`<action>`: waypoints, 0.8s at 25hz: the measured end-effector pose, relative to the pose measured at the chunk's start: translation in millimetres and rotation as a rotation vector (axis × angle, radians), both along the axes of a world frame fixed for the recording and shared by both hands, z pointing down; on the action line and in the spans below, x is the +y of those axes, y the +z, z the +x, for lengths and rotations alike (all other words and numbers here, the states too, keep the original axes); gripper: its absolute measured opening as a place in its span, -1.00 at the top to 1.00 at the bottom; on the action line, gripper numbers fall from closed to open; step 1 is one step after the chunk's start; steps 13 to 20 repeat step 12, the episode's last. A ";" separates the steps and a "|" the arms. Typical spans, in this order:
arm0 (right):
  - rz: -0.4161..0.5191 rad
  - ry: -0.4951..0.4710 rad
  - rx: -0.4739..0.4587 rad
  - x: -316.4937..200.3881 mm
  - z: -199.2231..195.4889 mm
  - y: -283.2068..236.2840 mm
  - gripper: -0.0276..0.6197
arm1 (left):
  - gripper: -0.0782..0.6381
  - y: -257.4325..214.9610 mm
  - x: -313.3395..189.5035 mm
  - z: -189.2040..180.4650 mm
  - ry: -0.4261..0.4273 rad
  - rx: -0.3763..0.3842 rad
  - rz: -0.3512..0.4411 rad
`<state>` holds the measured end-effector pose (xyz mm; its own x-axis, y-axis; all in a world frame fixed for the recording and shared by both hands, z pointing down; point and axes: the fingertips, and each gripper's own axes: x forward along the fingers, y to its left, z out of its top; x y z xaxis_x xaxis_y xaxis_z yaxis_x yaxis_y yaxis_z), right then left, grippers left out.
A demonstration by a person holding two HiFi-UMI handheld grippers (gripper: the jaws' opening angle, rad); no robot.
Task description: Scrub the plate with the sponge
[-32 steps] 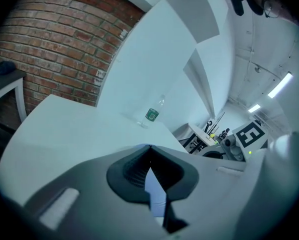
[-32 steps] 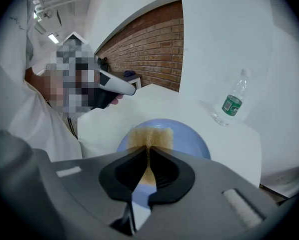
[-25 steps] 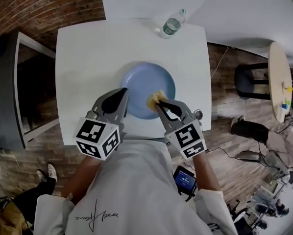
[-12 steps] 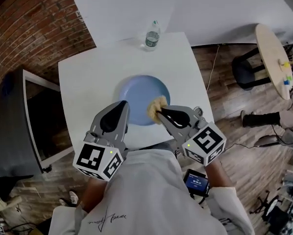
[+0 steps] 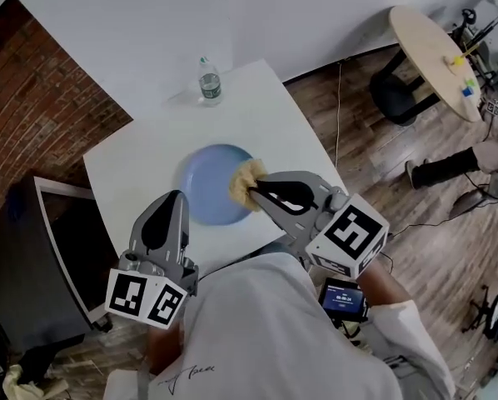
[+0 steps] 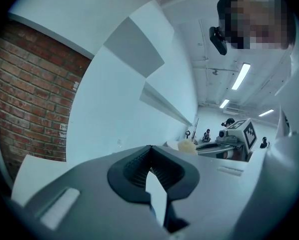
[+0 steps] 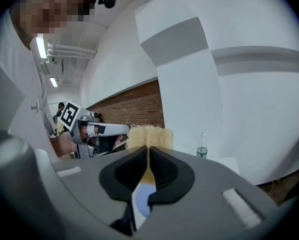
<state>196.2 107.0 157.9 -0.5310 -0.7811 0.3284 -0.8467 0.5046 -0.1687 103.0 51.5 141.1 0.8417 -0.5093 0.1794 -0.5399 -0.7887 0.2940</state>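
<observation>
My right gripper (image 5: 251, 192) clamps the sponge (image 5: 245, 180) over the blue plate's (image 5: 206, 186) right rim, mid-table (image 5: 266, 111). My left gripper (image 5: 172, 197) is empty, its fingers almost together and just easing apart. A bottle (image 5: 209, 82) stands by the far edge, with a brick wall (image 5: 49, 82) and wood floor (image 5: 374, 148) around.

We have open tabletop (image 5: 124, 173) left and right of the plate (image 5: 206, 187). A water bottle (image 5: 209, 82) stands at the far edge, well apart. The right gripper (image 5: 251, 192) with its sponge (image 5: 244, 176) overhangs the plate's right rim

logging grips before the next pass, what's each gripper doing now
left gripper: closed, empty; its fingers have just been opening a hair.
right gripper: closed on the sponge.
</observation>
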 end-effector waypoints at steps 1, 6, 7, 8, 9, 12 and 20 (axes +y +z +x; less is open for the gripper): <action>-0.001 -0.004 0.004 -0.1 6.6 -0.3 0.84 | 0.75 0.3 0.2 4.4 -0.003 -0.011 0.003; -0.004 -0.077 -0.007 1.4 27.1 -0.5 0.84 | 0.75 -6.4 9.7 29.3 0.011 -0.027 0.032; 0.000 -0.090 -0.013 1.3 30.0 -1.7 0.84 | 0.75 -5.6 10.2 33.4 0.004 -0.033 0.035; 0.004 -0.102 -0.019 1.3 33.0 -3.2 0.84 | 0.75 -4.0 10.6 37.2 -0.006 -0.038 0.034; 0.009 -0.113 -0.025 1.3 36.0 -4.9 0.84 | 0.75 -2.2 11.1 40.6 -0.016 -0.040 0.030; 0.024 -0.138 -0.041 -0.2 45.7 -9.3 0.84 | 0.75 2.1 11.8 49.3 -0.041 -0.048 0.019; 0.024 -0.138 -0.041 -0.2 45.7 -9.3 0.84 | 0.75 2.1 11.8 49.3 -0.041 -0.048 0.019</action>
